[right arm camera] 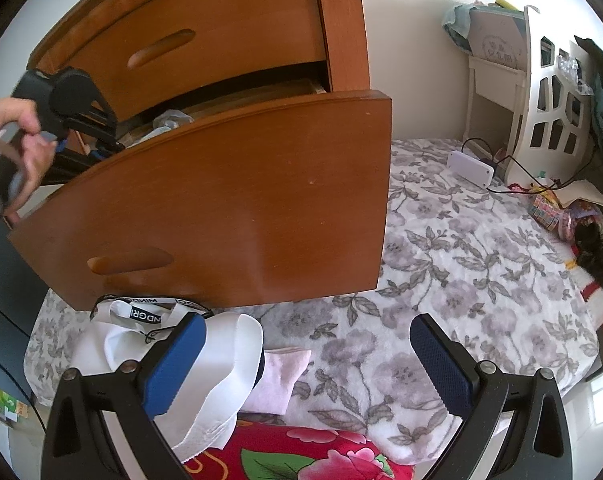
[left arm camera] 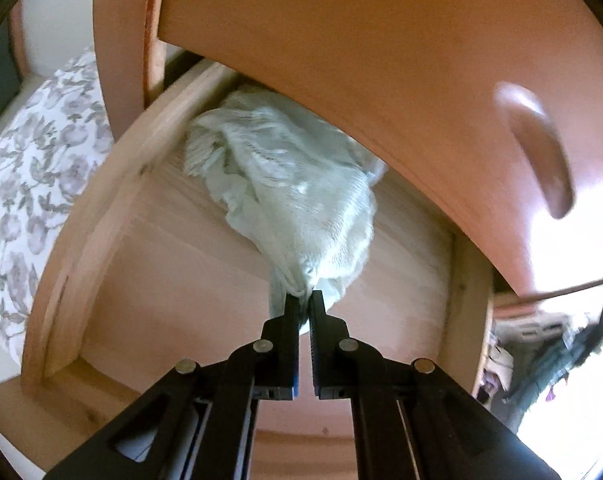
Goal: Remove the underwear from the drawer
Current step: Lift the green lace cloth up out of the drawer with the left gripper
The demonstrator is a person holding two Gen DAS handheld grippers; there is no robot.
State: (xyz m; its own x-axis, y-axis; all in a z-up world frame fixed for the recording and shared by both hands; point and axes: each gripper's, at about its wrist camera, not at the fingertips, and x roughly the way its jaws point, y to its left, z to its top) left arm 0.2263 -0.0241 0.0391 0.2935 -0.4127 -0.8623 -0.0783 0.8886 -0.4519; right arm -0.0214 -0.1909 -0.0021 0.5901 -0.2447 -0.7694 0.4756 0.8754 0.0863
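In the left wrist view my left gripper (left arm camera: 304,300) is shut on a corner of pale mint-green underwear (left arm camera: 297,184), which stretches back across the floor of the open wooden drawer (left arm camera: 101,216). From the right wrist view the same drawer (right arm camera: 229,200) juts out, a bit of the green underwear (right arm camera: 169,120) shows above its front, and a hand holds the left gripper's body (right arm camera: 69,108) over it. My right gripper (right arm camera: 305,352) stands open above the bed with nothing between its fingers. White underwear (right arm camera: 217,364) and a pale pink piece (right arm camera: 281,376) lie on the bed by its left finger.
The closed upper drawer front with a recessed handle (left arm camera: 537,152) overhangs the open drawer. A floral bedspread (right arm camera: 461,280) covers the bed. A red flowered cloth (right arm camera: 301,452) lies near the front. A white charger box with cables (right arm camera: 471,168), small toys and a white headboard (right arm camera: 553,112) sit at the far right.
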